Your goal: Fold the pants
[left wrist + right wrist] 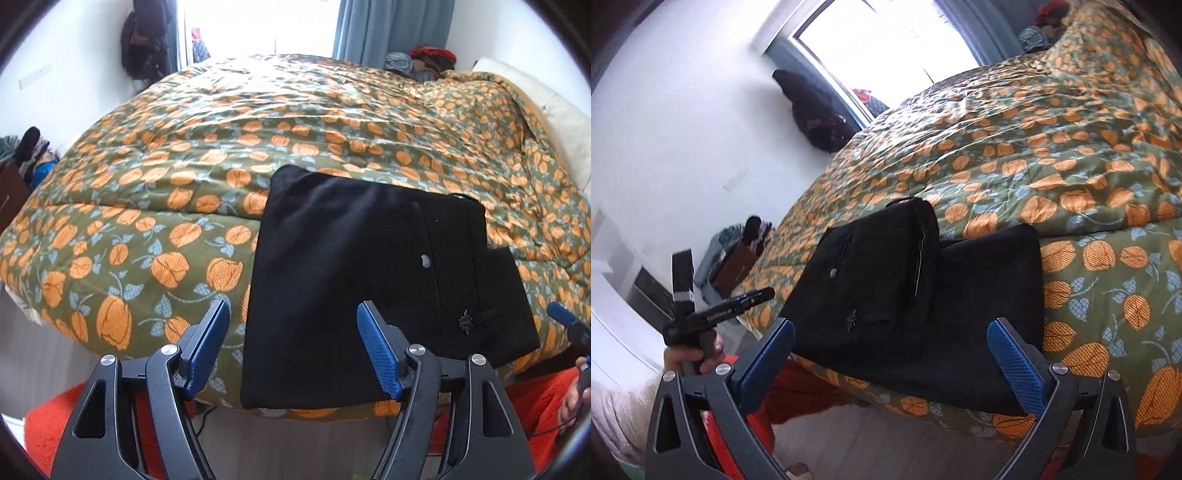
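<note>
You can see one line of pale lettering on the black handheld left gripper (753, 296) at the left of the right wrist view, but it is too blurred to read. No other text shows.

Folded pants on bed, right gripper held above near edge.
Black pants (905, 288) lie folded on the flowered quilt (1052, 155). Right gripper (890, 354) jaws spread wide, nothing between pads. Left gripper (738, 302) visible at left, in a hand (690, 360).
</note>
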Available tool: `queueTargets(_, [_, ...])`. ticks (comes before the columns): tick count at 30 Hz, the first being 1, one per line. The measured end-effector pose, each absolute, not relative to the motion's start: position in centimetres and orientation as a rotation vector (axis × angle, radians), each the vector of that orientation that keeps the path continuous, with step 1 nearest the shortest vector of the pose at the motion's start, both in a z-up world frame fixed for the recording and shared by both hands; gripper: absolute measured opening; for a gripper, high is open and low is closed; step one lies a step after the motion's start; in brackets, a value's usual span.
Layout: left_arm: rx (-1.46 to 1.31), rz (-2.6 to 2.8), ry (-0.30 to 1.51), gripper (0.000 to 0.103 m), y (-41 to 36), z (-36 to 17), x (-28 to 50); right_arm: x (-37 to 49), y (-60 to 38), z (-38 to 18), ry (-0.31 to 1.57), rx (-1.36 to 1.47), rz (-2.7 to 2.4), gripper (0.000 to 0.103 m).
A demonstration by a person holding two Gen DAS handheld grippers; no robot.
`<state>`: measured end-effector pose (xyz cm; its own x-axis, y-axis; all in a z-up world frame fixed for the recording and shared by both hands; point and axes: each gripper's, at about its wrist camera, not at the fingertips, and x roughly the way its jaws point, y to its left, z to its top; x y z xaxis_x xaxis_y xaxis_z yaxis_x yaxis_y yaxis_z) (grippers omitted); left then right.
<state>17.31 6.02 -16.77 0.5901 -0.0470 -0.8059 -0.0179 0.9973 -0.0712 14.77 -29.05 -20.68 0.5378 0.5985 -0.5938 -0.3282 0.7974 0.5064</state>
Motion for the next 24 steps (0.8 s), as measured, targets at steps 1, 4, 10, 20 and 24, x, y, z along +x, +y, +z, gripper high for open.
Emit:
queueTargets(1, [-0.072,-0.016,0.944,0.073,5.8,-17.1,17.1,14.7,-28.5,-20.8,0.840,0.315,0.557,0.103])
queueTargets(4, [-0.065,-0.005,0.944,0.075,5.6,-17.6,16.6,14.3,-27.9,-21.2,0.845,0.220,0.511,0.103])
queueTargets(10, [-0.045,0.002,0.962,0.075,5.7,-18.4,15.9,14.2,-28.4,-21.7,0.860,0.205,0.496,0.103])
queueTargets(20, [-0.033,0.011,0.967,0.075,5.5,-18.6,15.5,14.2,-28.2,-21.6,0.866,0.202,0.491,0.103])
queueTargets(24, [-0.034,0.012,0.974,0.075,5.4,-18.7,15.4,14.3,-28.2,-21.7,0.872,0.202,0.498,0.103])
